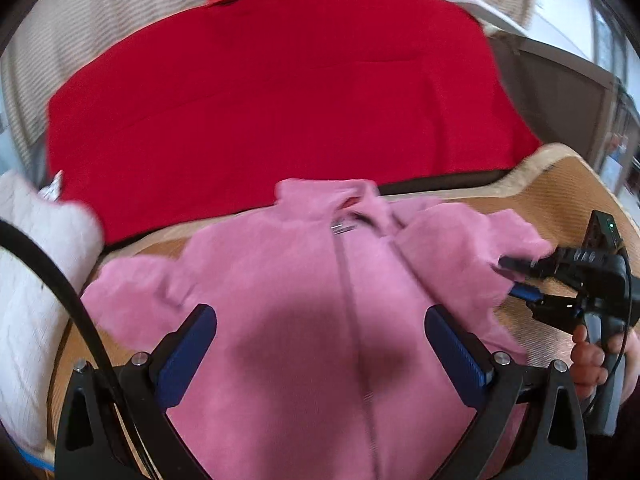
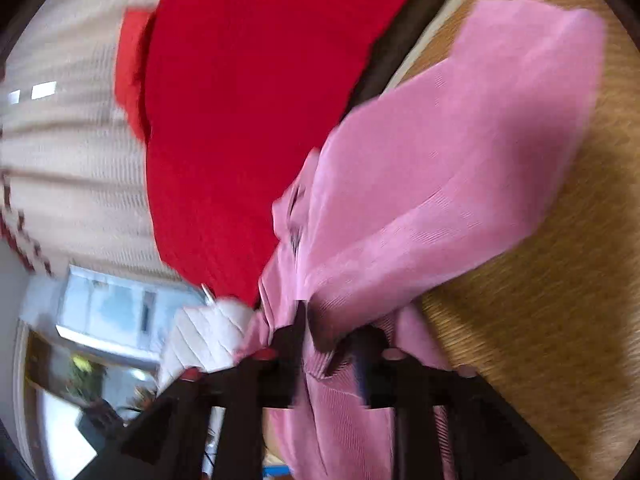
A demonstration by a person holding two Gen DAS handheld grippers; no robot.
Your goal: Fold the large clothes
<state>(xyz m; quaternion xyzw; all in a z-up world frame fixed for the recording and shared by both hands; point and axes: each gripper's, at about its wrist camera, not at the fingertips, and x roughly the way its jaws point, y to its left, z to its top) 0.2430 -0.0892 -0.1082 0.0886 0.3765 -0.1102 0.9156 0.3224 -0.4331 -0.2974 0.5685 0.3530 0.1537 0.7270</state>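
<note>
Nearest, the left tongs (image 1: 320,344) hang with blue-padded fingers spread apart and empty above a fuzzy pink zip-front jacket (image 1: 304,304), which lies face up on a tan woven surface (image 1: 560,200). At three o'clock a hand (image 1: 592,360) holds the right tongs (image 1: 510,280), fingers parted around the jacket's sleeve edge; whether they pinch it cannot be told. Farther, at twelve o'clock, lies a broad red cloth (image 1: 280,100).
</note>
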